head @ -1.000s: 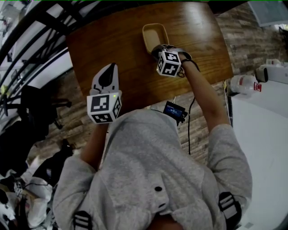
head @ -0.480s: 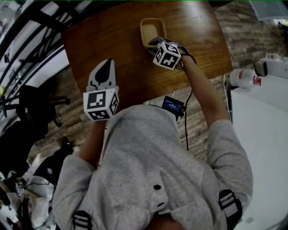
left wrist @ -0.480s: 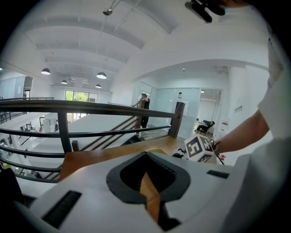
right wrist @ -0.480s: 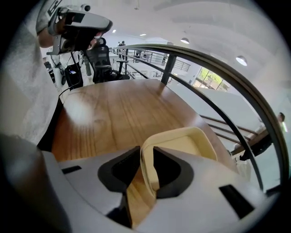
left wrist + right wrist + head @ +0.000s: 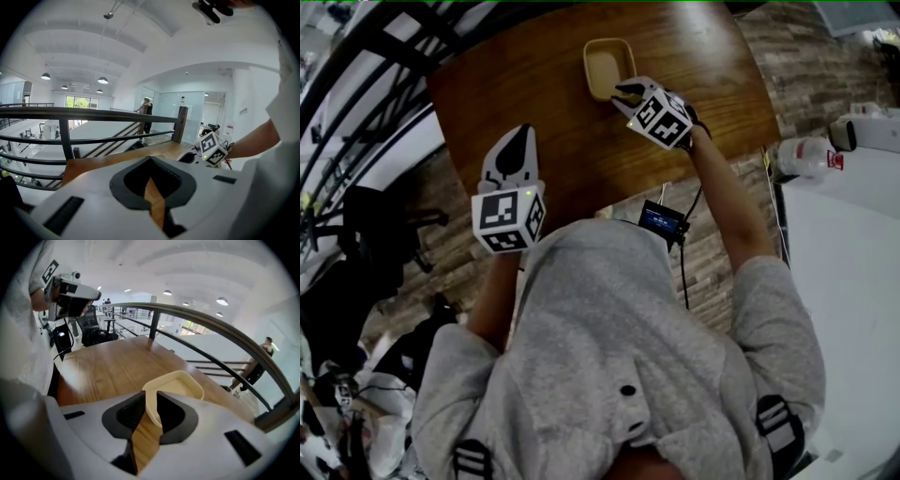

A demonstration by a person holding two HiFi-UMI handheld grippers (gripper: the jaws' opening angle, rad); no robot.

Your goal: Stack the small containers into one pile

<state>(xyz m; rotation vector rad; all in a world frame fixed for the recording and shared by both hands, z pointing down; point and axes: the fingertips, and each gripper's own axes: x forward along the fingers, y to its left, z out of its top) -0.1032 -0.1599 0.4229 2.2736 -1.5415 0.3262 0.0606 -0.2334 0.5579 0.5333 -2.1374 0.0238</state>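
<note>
A cream rectangular container (image 5: 606, 66) sits upright on the wooden table (image 5: 553, 103) near its far edge; whether others are nested in it I cannot tell. My right gripper (image 5: 624, 91) hovers at its near right corner. In the right gripper view the container (image 5: 180, 385) lies just beyond the right gripper (image 5: 150, 398). Those jaws have just been opening, and only the container's near rim shows in the gap, untouched by the pads. My left gripper (image 5: 523, 135) hangs over the table's left part, away from the container. In its own view the left gripper (image 5: 150, 159) is shut and holds nothing.
A dark metal railing (image 5: 366, 84) runs along the table's left and far sides. A small device with a lit screen (image 5: 664, 221) hangs at the table's near edge. A white bottle (image 5: 806, 172) lies on a white surface to the right.
The right gripper has let go of the container's near end, lifted a little and rolled, so its marker cube faces differently. The left gripper has stayed put.
</note>
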